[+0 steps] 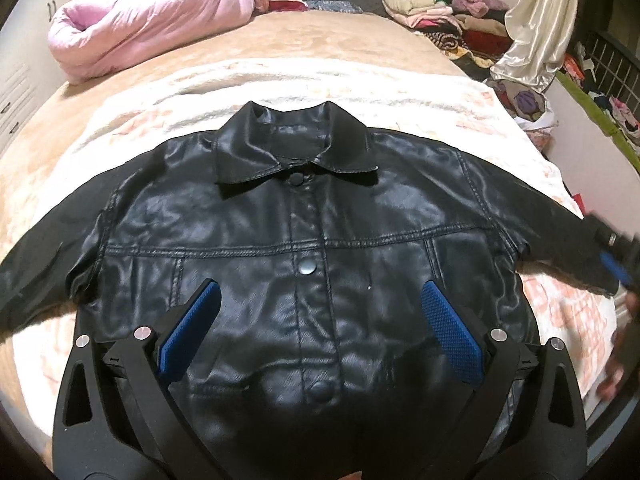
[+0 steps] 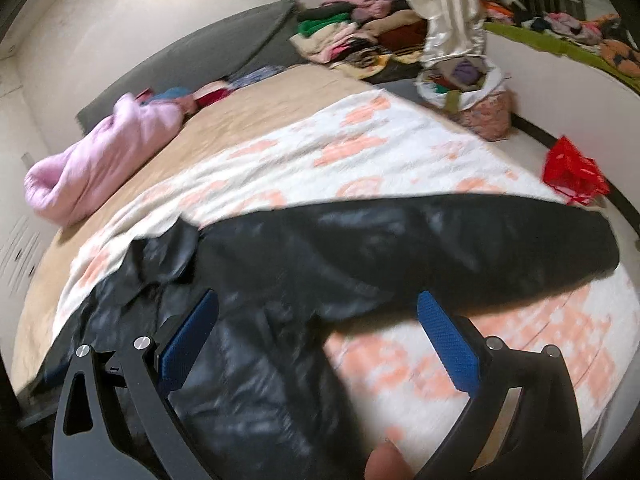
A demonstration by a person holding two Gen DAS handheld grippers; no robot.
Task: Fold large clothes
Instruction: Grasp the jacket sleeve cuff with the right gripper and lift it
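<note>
A black leather jacket [image 1: 304,240] lies flat and buttoned, front up, collar away from me, on a white and peach blanket [image 1: 280,84], with both sleeves spread out. My left gripper [image 1: 318,292] hovers open and empty over the jacket's lower front. My right gripper [image 2: 318,300] is open and empty above the jacket's right side [image 2: 248,352], just below the outstretched right sleeve [image 2: 440,240]. The right gripper also shows blurred in the left wrist view [image 1: 616,264], next to the right cuff.
A rolled pink quilt [image 1: 144,32] lies at the bed's far left. Piles of folded clothes [image 1: 432,8] sit at the far right. A cream satin cloth [image 1: 536,28] hangs there. A bag of clothes [image 2: 472,96] and a red bag [image 2: 576,172] sit on the floor.
</note>
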